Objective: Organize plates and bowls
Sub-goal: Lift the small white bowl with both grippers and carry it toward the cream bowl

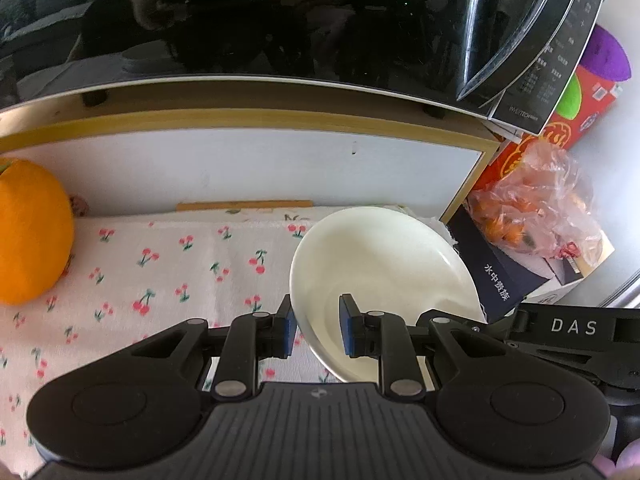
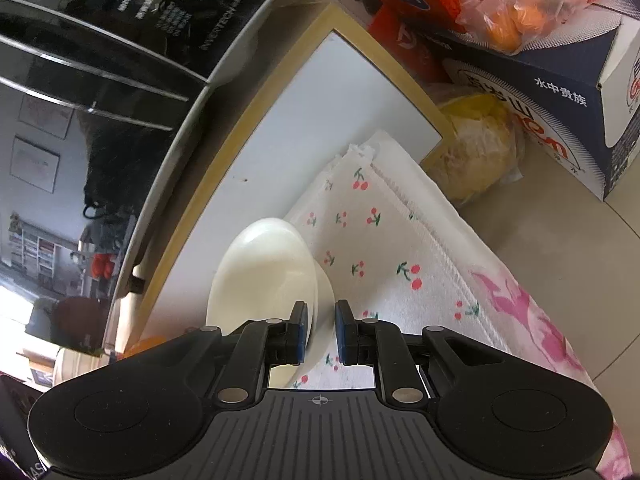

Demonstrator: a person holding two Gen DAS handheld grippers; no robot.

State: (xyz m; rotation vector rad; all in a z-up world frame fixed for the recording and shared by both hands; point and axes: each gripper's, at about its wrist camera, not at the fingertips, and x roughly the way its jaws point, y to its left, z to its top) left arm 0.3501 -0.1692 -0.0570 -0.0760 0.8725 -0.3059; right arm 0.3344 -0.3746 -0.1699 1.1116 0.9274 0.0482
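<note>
A white bowl (image 1: 380, 268) is held tilted above the cherry-print cloth (image 1: 168, 276), close to the white back panel under the microwave. My left gripper (image 1: 318, 326) is shut on its near rim, one pad inside and one outside. In the right wrist view the same white bowl (image 2: 264, 276) shows edge-on, and my right gripper (image 2: 320, 330) is shut on its rim at the opposite side. The other gripper's black body (image 1: 572, 332) shows at the right of the left wrist view.
A black microwave (image 1: 280, 20) sits on the shelf above. An orange (image 1: 28, 232) lies on the cloth at the left. A dark box (image 1: 504, 280) with a bag of oranges (image 1: 536, 204) stands at the right. A yellow bag (image 2: 476, 152) lies beside the cloth.
</note>
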